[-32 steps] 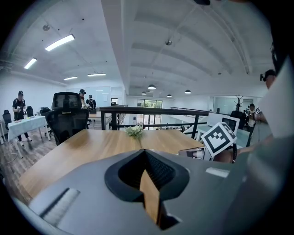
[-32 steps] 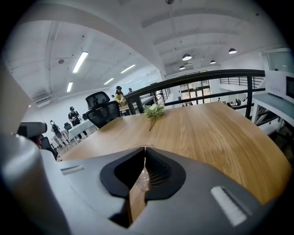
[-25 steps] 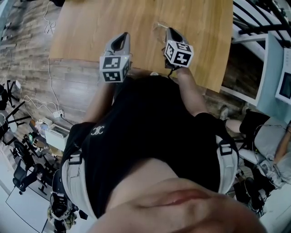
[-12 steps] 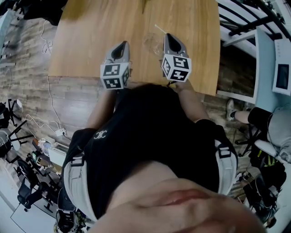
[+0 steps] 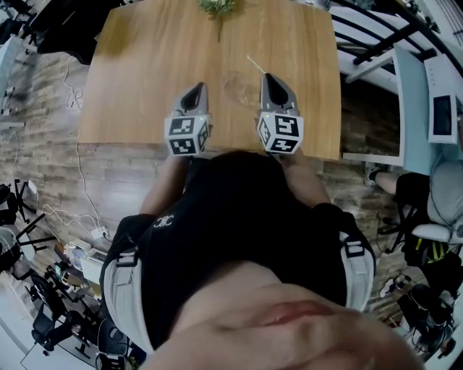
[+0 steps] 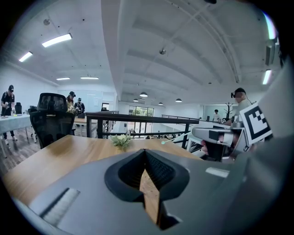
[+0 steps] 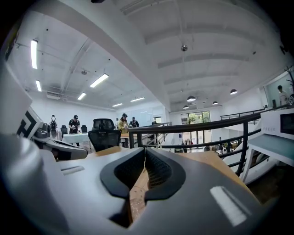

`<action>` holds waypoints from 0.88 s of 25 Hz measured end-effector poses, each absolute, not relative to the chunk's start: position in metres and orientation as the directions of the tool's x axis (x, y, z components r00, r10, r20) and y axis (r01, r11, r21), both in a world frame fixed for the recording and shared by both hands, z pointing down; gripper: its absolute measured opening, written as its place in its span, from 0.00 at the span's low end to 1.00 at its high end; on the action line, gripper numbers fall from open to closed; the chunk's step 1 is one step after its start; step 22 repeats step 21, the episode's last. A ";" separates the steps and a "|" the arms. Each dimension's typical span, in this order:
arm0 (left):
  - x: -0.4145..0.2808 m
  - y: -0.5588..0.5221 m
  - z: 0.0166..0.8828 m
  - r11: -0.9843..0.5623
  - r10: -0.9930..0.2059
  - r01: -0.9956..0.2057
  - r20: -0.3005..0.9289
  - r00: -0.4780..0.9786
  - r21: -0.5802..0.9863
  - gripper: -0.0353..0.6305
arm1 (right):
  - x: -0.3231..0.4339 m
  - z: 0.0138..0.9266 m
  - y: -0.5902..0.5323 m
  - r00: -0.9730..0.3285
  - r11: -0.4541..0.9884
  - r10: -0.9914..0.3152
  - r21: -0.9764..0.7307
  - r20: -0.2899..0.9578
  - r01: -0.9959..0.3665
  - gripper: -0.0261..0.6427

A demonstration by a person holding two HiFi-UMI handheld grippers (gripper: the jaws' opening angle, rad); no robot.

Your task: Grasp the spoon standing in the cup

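A clear glass cup [image 5: 237, 89] stands on the wooden table [image 5: 145, 65], between the two grippers' tips. A thin pale spoon [image 5: 254, 64] leans out of it toward the far right; its tip [image 6: 164, 142] shows in the left gripper view. My left gripper [image 5: 195, 89] is left of the cup, jaws shut with nothing between them. My right gripper [image 5: 270, 78] is just right of the cup and beside the spoon, also shut and empty. Neither gripper view shows the cup itself.
A small green plant [image 5: 217, 7] sits at the table's far edge, also seen as a plant [image 6: 120, 140] in the left gripper view. A black railing [image 7: 202, 126] runs beyond the table's right side. Office chairs [image 6: 53, 121] and people stand farther off. The table's near edge [image 5: 217, 147] is under my hands.
The head view has tilted up, so more of the table and the plant now show. Both grippers sit lower in the picture and the right one is level with the left.
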State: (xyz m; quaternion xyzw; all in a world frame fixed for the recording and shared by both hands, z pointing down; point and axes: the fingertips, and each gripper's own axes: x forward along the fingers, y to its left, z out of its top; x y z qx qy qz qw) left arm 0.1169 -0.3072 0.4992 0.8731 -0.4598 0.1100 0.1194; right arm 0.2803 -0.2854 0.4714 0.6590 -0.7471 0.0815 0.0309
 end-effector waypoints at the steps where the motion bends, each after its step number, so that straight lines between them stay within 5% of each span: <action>1: 0.118 -0.306 0.500 -0.551 -0.775 -0.828 0.303 0.555 0.106 0.07 | 0.280 0.472 -0.284 -0.130 0.118 -0.979 -0.081 0.155 -0.990 0.05; 22: 0.095 -0.294 0.505 -0.517 -0.790 -0.848 0.319 0.524 0.115 0.07 | 0.256 0.477 -0.283 -0.172 0.157 -0.969 -0.091 0.180 -0.983 0.05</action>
